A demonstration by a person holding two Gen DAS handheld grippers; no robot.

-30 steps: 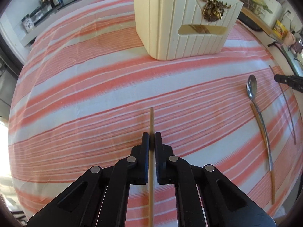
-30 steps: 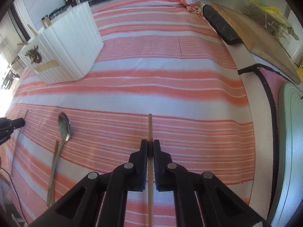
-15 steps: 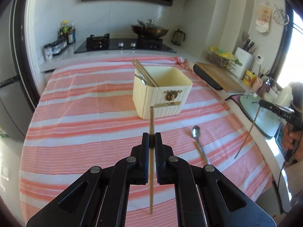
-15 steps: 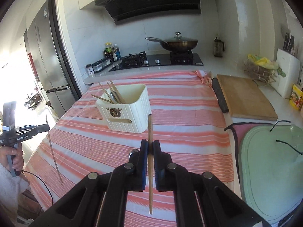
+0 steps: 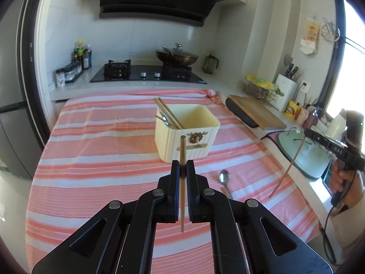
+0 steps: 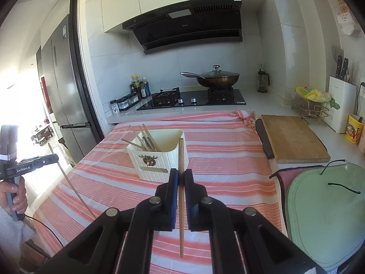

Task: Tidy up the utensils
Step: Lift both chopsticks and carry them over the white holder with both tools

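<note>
Meanwhile, each gripper pinched one chopstick.
Left gripper (image 5: 183, 169) and right gripper (image 6: 181, 177) held sticks upright; holder (image 5: 187, 132) sat ahead, mid-surface, nearer neither clearly.

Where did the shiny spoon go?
In the left wrist view, the spoon lies on the striped tablecloth, right of the left gripper and in front of the cream utensil holder.
</note>
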